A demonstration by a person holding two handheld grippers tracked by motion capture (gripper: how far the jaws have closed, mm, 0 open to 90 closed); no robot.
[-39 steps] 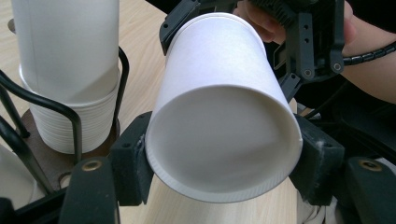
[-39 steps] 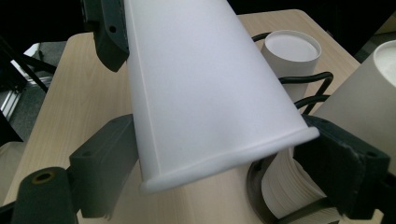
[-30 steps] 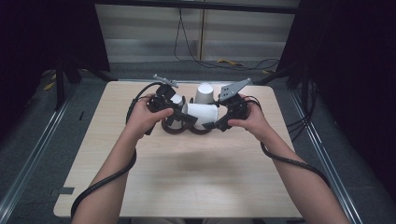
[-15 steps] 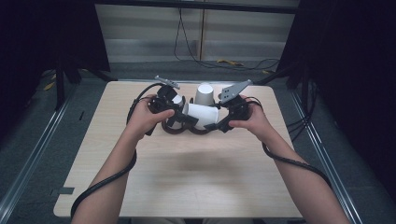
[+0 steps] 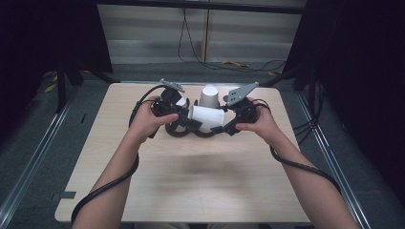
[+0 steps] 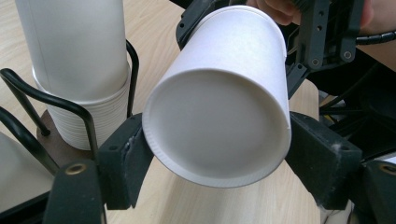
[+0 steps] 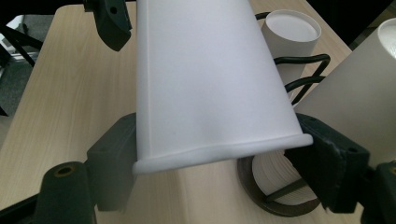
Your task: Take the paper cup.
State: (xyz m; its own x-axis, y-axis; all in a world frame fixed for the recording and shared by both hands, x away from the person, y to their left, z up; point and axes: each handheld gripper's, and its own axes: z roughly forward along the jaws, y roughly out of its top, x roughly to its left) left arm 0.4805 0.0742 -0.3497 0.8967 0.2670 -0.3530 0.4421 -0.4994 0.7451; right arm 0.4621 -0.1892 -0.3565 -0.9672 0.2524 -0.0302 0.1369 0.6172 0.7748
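- Your right gripper (image 7: pixel 219 154) pinches the paper cup (image 5: pixel 208 119) at its rim; left gripper (image 6: pixel 217 154) jaws have just been opening around its base.
- Wire holder (image 7: pixel 299 70) carries stacked cups (image 6: pixel 77 70).

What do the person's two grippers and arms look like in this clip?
Both are black handheld units. The left gripper and right gripper each carry a grey three-cornered plate on top and trail a ribbed black cable along the forearm. Up close, each has two chunky matte black jaws with brass-coloured fasteners at their bases. The forearms are bare; no sleeves are visible.
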